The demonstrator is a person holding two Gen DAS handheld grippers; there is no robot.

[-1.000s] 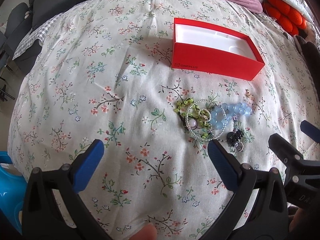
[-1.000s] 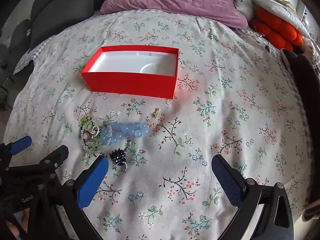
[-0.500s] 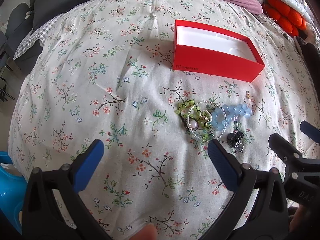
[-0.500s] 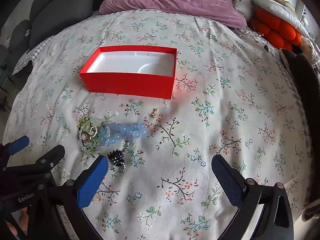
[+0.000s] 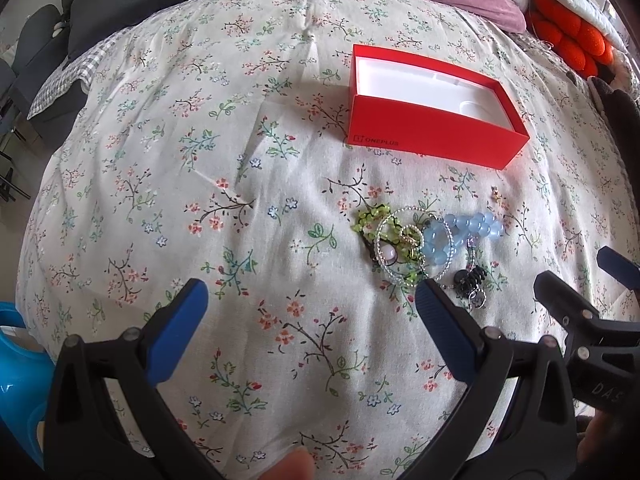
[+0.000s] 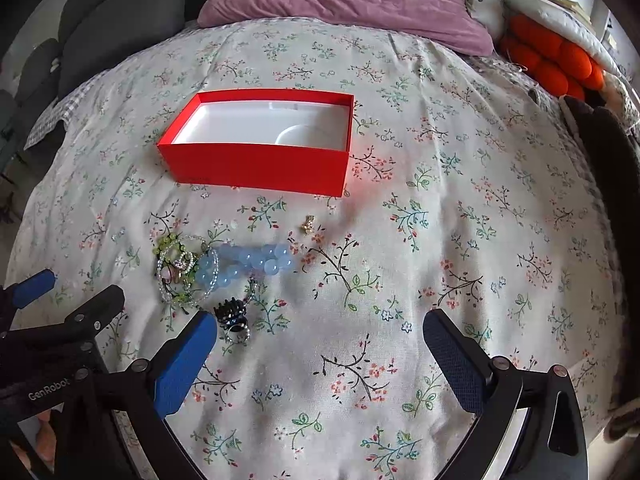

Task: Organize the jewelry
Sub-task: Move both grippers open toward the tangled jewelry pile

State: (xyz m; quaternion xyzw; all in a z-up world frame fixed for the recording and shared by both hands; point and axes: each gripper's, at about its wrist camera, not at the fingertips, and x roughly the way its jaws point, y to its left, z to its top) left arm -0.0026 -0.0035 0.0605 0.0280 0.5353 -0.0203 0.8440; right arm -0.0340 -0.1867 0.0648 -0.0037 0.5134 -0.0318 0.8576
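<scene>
Hovering spread wide and empty, left gripper (image 5: 308,304) and right gripper (image 6: 320,336) flank the tangled jewelry pile (image 5: 424,244) on the bedspread (image 5: 200,160), with the red box (image 6: 256,168) beyond, empty, probably awaiting pieces.

We see our left gripper (image 5: 308,312) and right gripper (image 6: 320,334): black angular frames with silver screw heads and blue ribbed pads (image 6: 186,364) lining the fingers. White "GenRobot" lettering marks the left one's side.
</scene>
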